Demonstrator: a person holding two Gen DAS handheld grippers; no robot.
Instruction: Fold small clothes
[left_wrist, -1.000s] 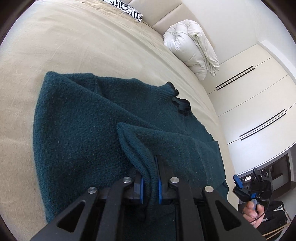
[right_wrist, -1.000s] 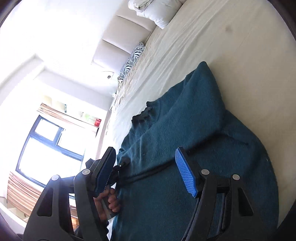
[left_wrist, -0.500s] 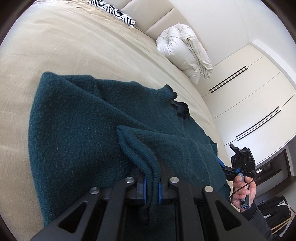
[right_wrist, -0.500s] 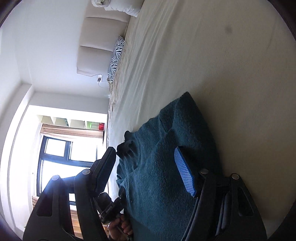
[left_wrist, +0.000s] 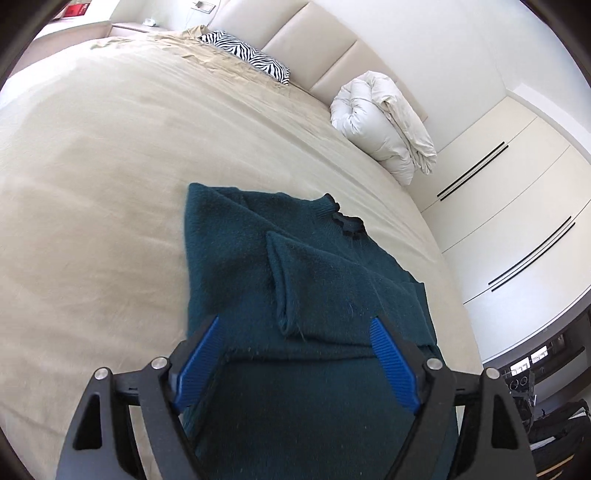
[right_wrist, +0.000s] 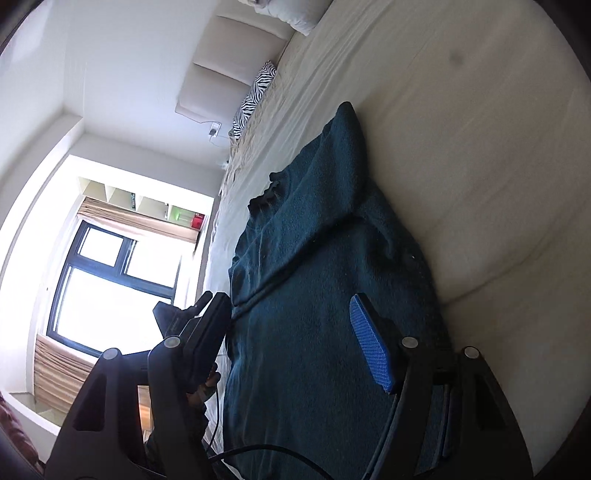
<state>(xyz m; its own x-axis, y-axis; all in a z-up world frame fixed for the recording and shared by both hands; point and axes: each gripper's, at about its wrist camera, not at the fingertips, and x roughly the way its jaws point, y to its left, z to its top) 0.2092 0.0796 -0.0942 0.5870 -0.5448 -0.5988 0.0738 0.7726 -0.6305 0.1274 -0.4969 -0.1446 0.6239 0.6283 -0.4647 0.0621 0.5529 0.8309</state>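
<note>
Left wrist view: left gripper (left_wrist: 295, 354) spread wide, blue pads (left_wrist: 199, 354) either side of nothing, hovering over near part of dark teal sweater (left_wrist: 258, 258). Sweater lying flat on beige bed (left_wrist: 92, 184), toward near edge and right side of bed, collar (left_wrist: 345, 221) pointing to headboard (left_wrist: 314, 55). Sleeve (left_wrist: 291, 295) folded over onto body, cuff end lying loose between the pads' line of sight, not gripped. Zebra pillow (left_wrist: 247, 55) at head of bed, rolled white duvet (left_wrist: 384, 122) at far right corner. White wardrobe (left_wrist: 517, 206) beyond right edge of bed.

Right wrist view, rolled sideways: right gripper (right_wrist: 288, 343) also wide apart, blue pad (right_wrist: 373, 350) over sweater (right_wrist: 314, 258) hem area, other finger off bed edge; contact with cloth unclear. Sweater rumpled along its far side, collar (right_wrist: 269, 192) visible. Zebra pillow (right_wrist: 255, 96) and headboard (right_wrist: 229, 62) at top. Window (right_wrist: 103, 284) beyond bed edge. Left gripper (right_wrist: 177, 317) partly seen behind near finger, hand under it.
</note>
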